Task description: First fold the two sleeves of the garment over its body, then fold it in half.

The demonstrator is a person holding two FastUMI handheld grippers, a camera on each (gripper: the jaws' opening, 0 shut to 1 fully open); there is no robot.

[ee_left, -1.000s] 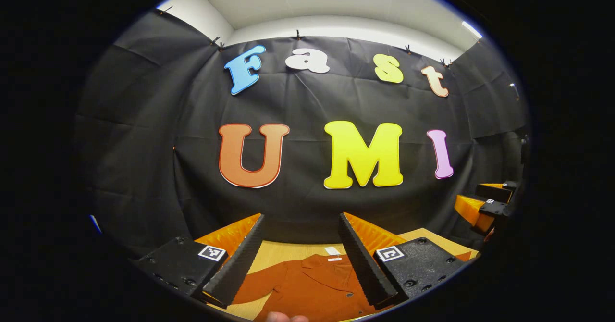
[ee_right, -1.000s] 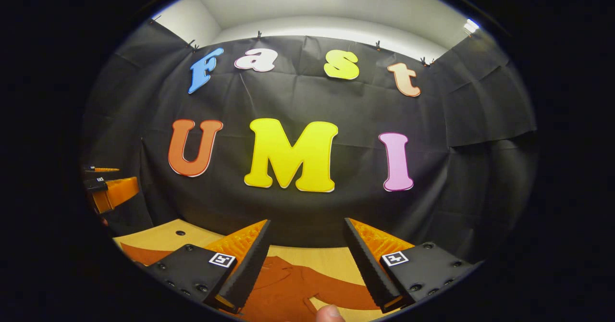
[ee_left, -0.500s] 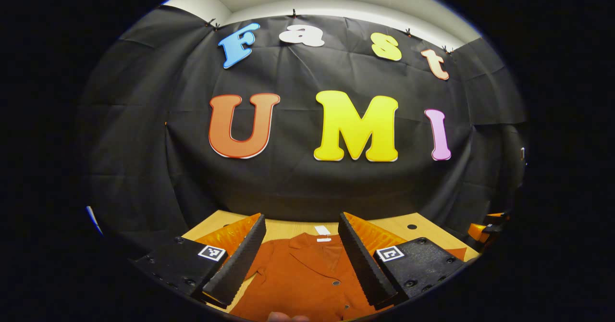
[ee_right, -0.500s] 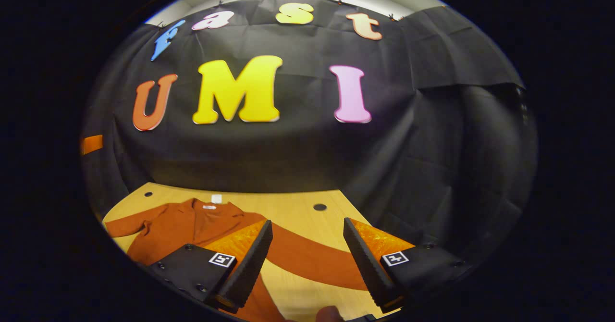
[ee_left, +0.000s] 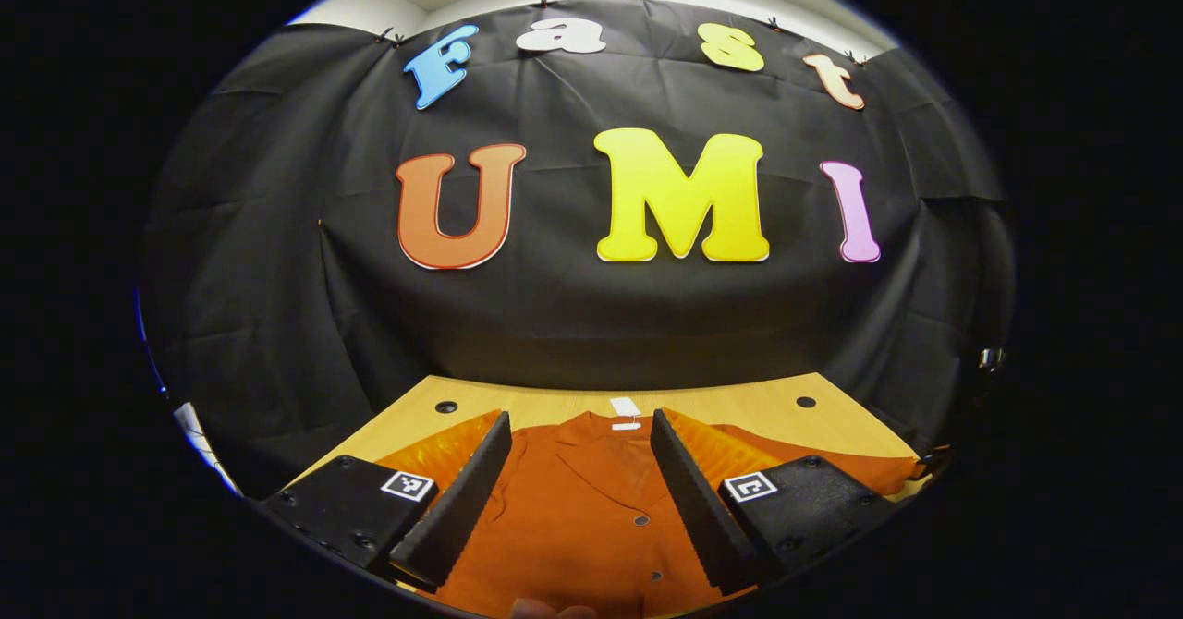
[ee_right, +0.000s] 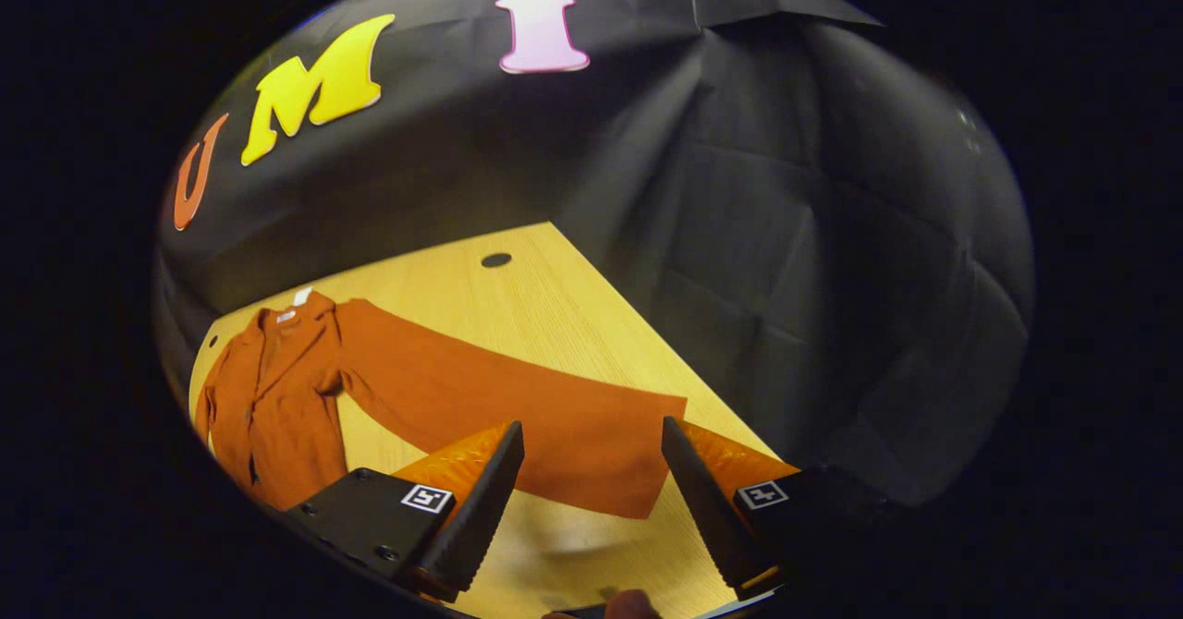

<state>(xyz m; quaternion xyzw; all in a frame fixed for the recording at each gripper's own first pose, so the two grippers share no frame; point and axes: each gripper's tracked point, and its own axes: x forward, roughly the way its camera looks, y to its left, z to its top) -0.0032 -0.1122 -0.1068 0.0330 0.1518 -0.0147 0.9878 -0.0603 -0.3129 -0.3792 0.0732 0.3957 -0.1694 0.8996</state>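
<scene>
Two grippers, both spread wide and holding nothing, hang over the wooden table [ee_right: 554,314] as we begin. Our right gripper [ee_right: 591,499] has tipped downward since a second ago, when it faced the booth wall; the cuff of the right sleeve [ee_right: 518,411] now lies flat between its fingers, at twelve o'clock from the tips. We judge that sleeve the first to be folded. Our left gripper [ee_left: 580,494] has dipped more gently and looks along the rust-orange garment [ee_left: 573,508], spread unfolded, buttons up, collar at twelve o'clock. Neither sleeve is yet over the body, so every fold remains ahead.
</scene>
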